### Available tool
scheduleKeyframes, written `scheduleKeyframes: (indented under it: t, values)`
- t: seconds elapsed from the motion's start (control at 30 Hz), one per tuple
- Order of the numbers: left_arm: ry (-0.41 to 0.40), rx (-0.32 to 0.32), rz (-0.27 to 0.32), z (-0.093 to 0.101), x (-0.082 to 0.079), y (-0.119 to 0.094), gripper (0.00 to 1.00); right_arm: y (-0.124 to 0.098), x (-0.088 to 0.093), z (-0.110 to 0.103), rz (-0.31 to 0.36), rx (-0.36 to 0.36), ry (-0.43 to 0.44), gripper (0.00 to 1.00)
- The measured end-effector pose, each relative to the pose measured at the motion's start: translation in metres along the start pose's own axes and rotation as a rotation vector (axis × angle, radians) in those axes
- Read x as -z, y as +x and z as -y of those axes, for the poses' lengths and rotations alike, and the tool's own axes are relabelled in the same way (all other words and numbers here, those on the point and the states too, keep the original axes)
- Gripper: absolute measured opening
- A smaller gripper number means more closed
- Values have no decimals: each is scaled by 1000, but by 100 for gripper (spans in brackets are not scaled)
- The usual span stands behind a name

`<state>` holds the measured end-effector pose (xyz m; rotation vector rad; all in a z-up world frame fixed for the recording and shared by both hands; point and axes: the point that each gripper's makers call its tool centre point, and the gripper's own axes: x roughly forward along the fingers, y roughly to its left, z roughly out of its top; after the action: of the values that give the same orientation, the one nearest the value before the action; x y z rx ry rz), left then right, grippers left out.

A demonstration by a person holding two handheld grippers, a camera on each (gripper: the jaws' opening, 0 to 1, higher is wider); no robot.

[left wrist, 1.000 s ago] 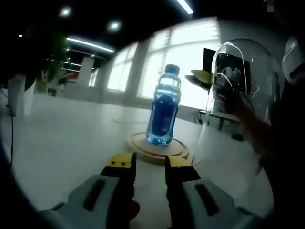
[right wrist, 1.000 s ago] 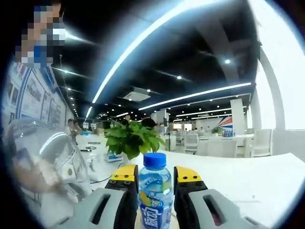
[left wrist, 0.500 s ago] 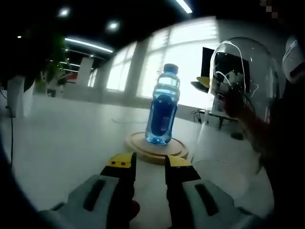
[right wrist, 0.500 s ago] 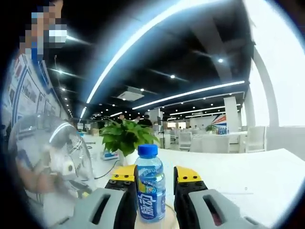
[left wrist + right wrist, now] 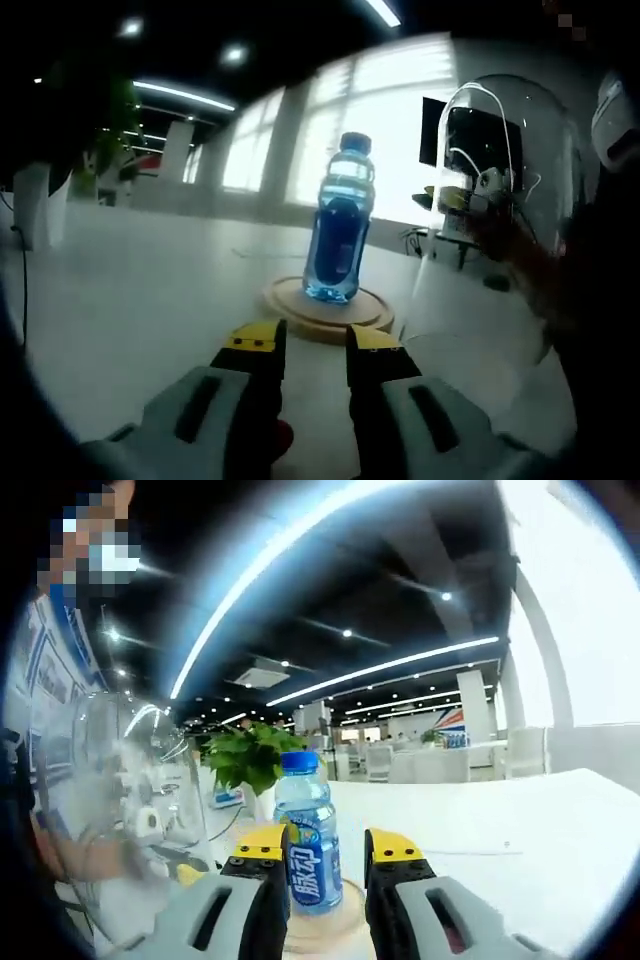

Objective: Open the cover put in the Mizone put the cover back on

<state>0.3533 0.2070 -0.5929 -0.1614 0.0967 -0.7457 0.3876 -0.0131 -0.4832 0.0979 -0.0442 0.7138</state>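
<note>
A wide white surface (image 5: 130, 300) stretches across an open office, with bright windows behind it in the left gripper view. On it, a clear glass dome cover (image 5: 500, 220) stands beside a round wooden base (image 5: 330, 310), a little apart from it (a person's hand shows blurred through the glass). In the right gripper view the same cover (image 5: 140, 810) sits at the left of the frame, and a leafy green potted plant (image 5: 250, 755) rises behind the bottle.

The Mizone bottle (image 5: 340, 225), blue with a blue cap, stands upright in the middle of the wooden base, uncovered. In the right gripper view the bottle (image 5: 305, 830) rests on the base (image 5: 320, 925) just ahead of the claw tips.

The left claw (image 5: 314, 345) hovers short of the base, its yellow-tipped jaws parted and grasping nothing. The right claw (image 5: 325, 848) is likewise released, its jaws apart with the bottle seen between them, not touching it.
</note>
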Motion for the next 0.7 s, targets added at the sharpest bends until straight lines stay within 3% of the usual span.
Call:
scheduleKeyframes:
  t: [0.4, 0.7]
  values:
    - [-1, -2, 3, -1, -1, -1, 19, -27, 30, 10, -30, 34, 43, 22]
    - [-8, -5, 10, -3, -2, -1, 19, -40, 42, 8, -34, 42, 21, 22]
